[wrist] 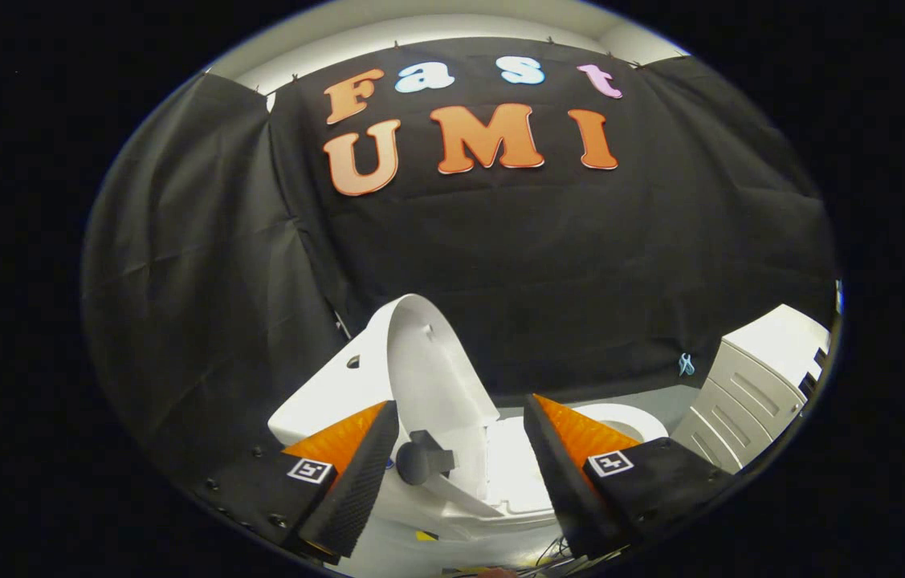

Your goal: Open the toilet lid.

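Toilet lid (428, 361) stands raised at twelve o'clock of our gripper (460, 466), fingers spread and released; a white cabinet (757, 385) sits at two o'clock.

The claw (460, 466) has two wedge-shaped fingers (356, 482) with ribbed inner faces and foam-textured edges. Each sits on a dark block carrying a small square black-and-white marker (311, 470), with round screw heads (212, 484) along the left block.
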### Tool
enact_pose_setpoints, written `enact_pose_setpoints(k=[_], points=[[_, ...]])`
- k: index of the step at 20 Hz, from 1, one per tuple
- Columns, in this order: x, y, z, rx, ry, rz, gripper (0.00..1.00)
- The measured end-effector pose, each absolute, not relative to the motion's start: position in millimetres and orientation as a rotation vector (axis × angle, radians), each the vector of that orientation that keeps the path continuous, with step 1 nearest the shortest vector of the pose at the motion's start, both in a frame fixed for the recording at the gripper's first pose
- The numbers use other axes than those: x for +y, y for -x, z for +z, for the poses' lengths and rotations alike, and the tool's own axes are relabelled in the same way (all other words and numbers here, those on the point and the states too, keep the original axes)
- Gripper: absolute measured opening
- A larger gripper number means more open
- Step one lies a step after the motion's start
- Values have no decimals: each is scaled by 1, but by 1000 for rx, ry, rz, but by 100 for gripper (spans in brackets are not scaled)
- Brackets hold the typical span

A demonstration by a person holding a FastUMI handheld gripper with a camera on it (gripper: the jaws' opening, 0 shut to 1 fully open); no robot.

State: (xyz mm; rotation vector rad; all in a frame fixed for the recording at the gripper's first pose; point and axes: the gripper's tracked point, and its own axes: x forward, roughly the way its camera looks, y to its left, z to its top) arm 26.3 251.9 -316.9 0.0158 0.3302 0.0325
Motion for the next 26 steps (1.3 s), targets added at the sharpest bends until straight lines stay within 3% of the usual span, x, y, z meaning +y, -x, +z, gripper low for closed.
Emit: enact_pose_setpoints(k=[26], points=[[41,-18,-90,71,47,-103,99]])
